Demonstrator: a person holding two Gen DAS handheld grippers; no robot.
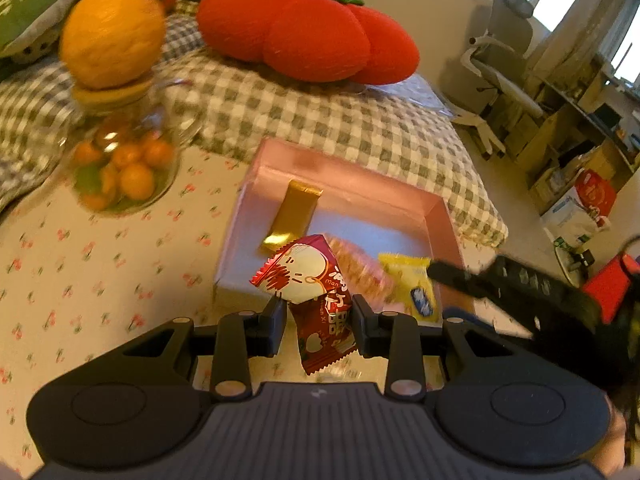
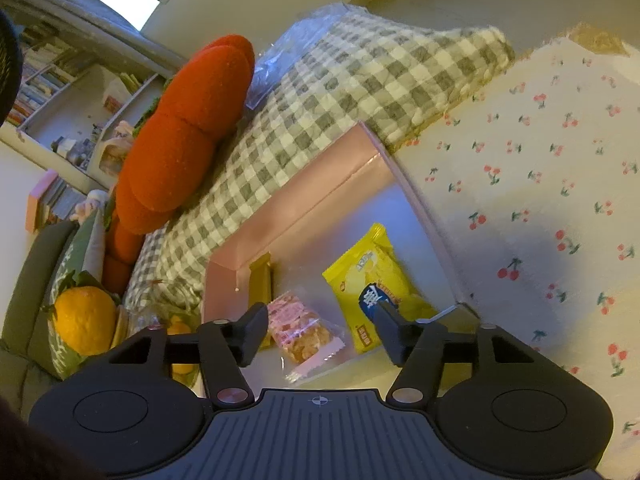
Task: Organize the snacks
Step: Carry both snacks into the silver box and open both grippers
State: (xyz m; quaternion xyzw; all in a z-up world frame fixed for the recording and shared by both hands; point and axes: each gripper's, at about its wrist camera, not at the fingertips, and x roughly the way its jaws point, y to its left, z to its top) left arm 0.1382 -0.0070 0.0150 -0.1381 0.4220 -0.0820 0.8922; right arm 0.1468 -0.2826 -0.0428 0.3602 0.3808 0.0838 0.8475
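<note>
Nearest to us, our left gripper (image 1: 316, 314) is clamped on a red snack packet (image 1: 310, 284), whose lower end hangs between the two fingers while its white-and-red upper end sticks up above them, raised over the near edge of the pink box (image 1: 436, 216). Our right gripper (image 2: 320, 330) stands with its jaws apart and nothing between the pads; below and just beyond it a clear packet of pink-and-brown biscuits (image 2: 302, 330) lies flat on the box floor by the near edge. Just beside that, towards the box's right wall, lies a yellow packet (image 2: 374, 280), partly under our right finger. A gold bar (image 2: 262, 280) rests further in, along the left side of the floor, with its far end leaning on the back wall. In the left wrist view our right gripper comes in as a dark blurred shape over the box's near right corner.

The box sits on a cherry-print tablecloth (image 2: 540, 168), its back wall against a grey checked blanket (image 1: 320, 116). To the left of the box, on the cloth, stands a glass jar (image 1: 120, 160) of small orange fruits with an orange plush (image 1: 114, 32) on its lid. Farther back on the blanket lies a red tomato cushion (image 1: 308, 32)
</note>
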